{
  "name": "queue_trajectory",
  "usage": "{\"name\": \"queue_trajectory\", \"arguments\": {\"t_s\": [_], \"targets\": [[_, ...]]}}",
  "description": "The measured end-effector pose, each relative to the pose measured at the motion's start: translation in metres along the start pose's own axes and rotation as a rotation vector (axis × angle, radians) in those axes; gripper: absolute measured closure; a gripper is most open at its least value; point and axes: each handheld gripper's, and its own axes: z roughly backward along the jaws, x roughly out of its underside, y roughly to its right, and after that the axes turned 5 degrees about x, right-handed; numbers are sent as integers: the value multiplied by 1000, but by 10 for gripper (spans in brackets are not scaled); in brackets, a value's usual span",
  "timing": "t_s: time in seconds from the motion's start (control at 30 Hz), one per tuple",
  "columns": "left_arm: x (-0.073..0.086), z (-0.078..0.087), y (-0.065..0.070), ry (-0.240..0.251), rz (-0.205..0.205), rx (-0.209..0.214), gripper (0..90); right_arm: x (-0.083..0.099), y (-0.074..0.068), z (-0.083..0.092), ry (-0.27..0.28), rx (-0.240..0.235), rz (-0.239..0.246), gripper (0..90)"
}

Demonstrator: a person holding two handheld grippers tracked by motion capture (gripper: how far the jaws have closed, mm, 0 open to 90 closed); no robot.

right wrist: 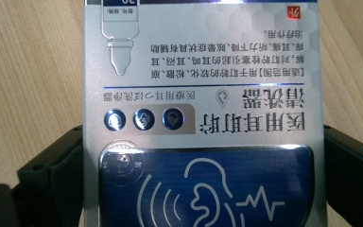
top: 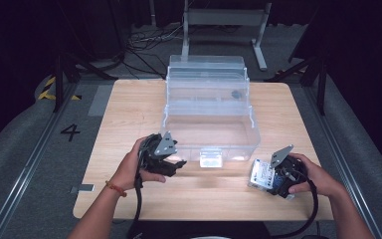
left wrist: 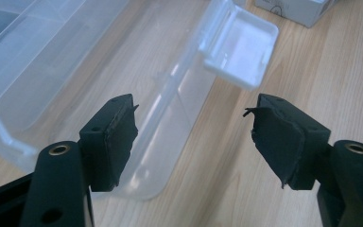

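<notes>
Nearest me, my right gripper (top: 274, 180) is pinching the silver-and-blue box (right wrist: 201, 113) between its jaws, low over the table (top: 129, 109). My left gripper (left wrist: 194, 137) is hovering with jaws spread — nothing between them — just before the clear storage bin's (top: 209, 107) white latch (left wrist: 241, 47).

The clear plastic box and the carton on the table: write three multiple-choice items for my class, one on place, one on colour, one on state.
1. Where is the carton?
A. inside the box
B. between the right gripper's jaws
C. on the floor

2. The carton's lower panel is
A. blue
B. red
C. green

3. The clear plastic box is
A. lidded shut
C. open
B. overturned

Key: 1 B, the jaws flank both its sides in the right gripper view; 2 A, a blue panel with a white ear drawing; 3 C, its lid stands raised behind.
</notes>
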Motion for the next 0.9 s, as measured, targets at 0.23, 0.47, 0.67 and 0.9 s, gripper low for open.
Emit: {"name": "queue_trajectory", "arguments": {"t_s": [0.23, 0.47, 0.67, 0.9], "targets": [[-29, -24, -13, -88, -40, 62, 307, 2, -1, -1, 10, 0, -3, 41], [-44, -53, -22, -214, -62, 125, 422, 2, -1, -2, 4, 2, -6, 39], [-47, -58, -30, -278, -120, 155, 564, 2, -2, -4, -8, 0, -4, 38], [-51, -58, -38, -314, -174, 180, 697, 3, -2, -6, -14, -12, -2, 38]]}}
